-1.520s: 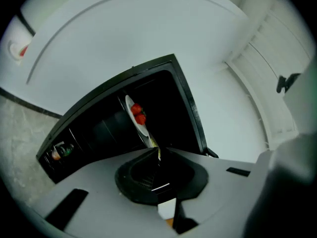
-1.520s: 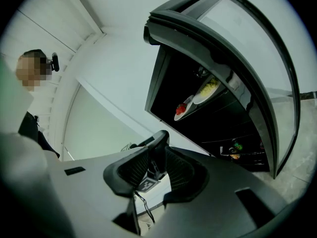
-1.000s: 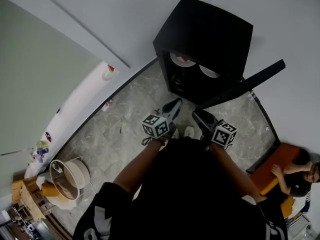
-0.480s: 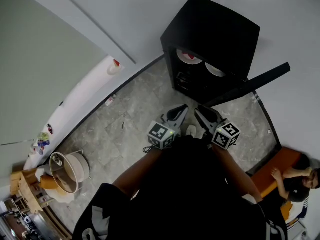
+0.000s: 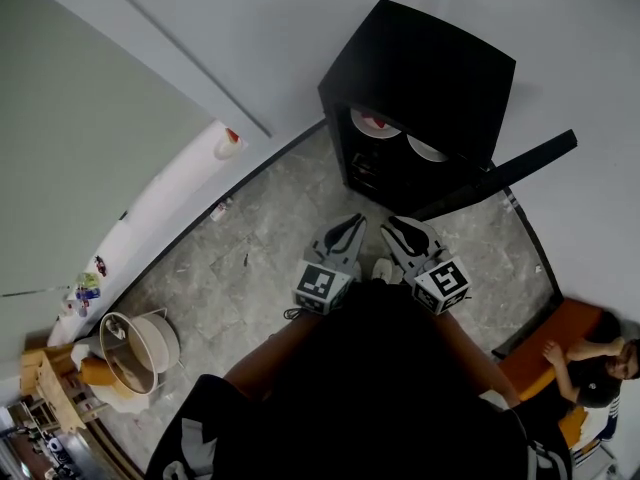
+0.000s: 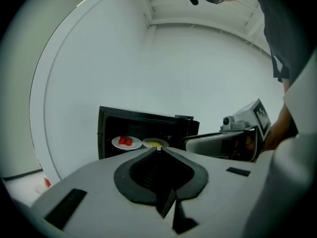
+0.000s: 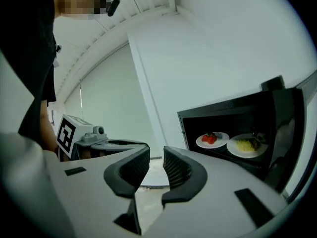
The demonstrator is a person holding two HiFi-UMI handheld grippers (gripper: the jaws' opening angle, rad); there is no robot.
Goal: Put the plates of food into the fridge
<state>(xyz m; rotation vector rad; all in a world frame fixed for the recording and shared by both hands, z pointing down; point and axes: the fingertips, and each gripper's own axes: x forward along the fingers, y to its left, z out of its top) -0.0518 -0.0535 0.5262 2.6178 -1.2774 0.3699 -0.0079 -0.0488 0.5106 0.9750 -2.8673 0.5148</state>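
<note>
Left gripper (image 6: 158, 150): jaws pressed together, empty. Small black box fridge (image 5: 420, 58) stands open. The white plate of red food (image 6: 126, 142) sits toward the left end of its upper shelf (image 7: 220, 151), with the white plate of yellow food (image 6: 155, 143) just beside it on the right. Both are well clear of either gripper's fingers. Right gripper (image 7: 156, 150): jaws slightly apart, empty. Risk: clipping the open black door (image 5: 500, 173) could jolt the shelf and slide the plates.

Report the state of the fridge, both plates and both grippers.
Fridge: door open.
Plate of red food: on a shelf inside the fridge.
Plate of yellow food: on the same shelf, beside the first.
Left gripper: shut, empty.
Right gripper: slightly open, empty.
</note>
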